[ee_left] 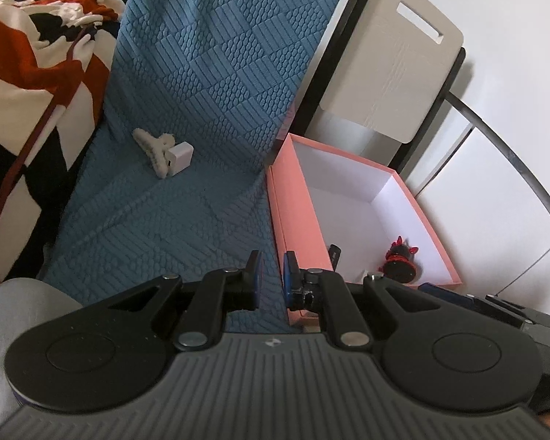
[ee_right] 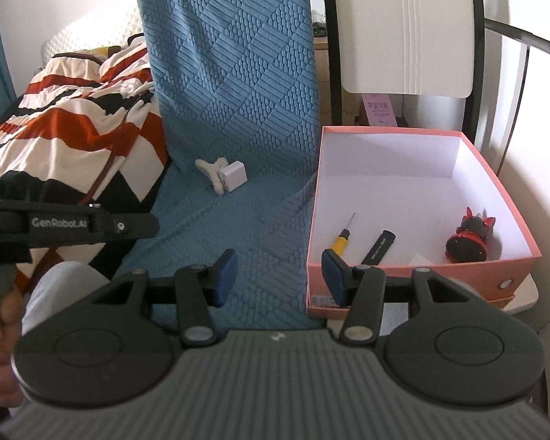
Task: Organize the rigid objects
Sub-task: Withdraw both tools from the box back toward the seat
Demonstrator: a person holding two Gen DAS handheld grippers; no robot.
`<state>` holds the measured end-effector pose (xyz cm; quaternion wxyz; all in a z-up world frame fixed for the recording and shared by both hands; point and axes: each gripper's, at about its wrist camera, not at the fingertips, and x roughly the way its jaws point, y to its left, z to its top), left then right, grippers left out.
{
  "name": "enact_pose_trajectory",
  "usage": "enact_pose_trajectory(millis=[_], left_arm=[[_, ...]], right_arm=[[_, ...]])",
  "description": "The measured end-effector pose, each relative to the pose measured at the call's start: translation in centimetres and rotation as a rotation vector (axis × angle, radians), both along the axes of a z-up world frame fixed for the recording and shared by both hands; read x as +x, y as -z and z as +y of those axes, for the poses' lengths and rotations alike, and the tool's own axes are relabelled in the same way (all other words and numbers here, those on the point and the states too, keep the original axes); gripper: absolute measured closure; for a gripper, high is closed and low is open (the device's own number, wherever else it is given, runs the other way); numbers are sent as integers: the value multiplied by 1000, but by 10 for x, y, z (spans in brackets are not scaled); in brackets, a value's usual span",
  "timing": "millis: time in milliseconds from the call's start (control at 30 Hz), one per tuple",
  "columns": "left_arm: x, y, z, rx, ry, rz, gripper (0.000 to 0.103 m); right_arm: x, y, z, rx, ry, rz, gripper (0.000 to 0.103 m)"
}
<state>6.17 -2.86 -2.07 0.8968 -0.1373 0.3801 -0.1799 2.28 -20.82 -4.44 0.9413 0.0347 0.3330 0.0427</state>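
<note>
Well ahead of your nearly closed, empty left gripper [ee_left: 271, 278] and half-open, empty right gripper [ee_right: 280, 275], the light, stiff white charger cube [ee_right: 234, 177] touches the brittle-looking hair claw [ee_right: 212, 168] on the blue cover [ee_right: 238, 110]; take its flat sides.

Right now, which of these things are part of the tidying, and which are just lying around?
Part of the job:
pink box
screwdriver
black stick
figurine
hair clip
white charger

Just lying around:
striped blanket
blue chair cover
white chair back
</note>
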Motion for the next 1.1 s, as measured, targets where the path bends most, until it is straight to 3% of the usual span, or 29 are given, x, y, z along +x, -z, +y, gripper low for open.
enact_pose_trajectory(millis=[200,400,633,1000,1100], left_arm=[[34,24,2,11,-16,-6,91],[83,69,10,-6,-51,-6,91],[117,87,20,30,-56,14,91],[169,121,55,-40,-107,104,90],[174,125,56,-42,-117,106,69]], right_arm=[[25,20,3,10,-9,6,50],[53,43,10,-5,-29,8,50],[86,52,20,33,-64,33,50],[155,66,31,55,-105,19,50],[178,71,27,66,-97,8,50]])
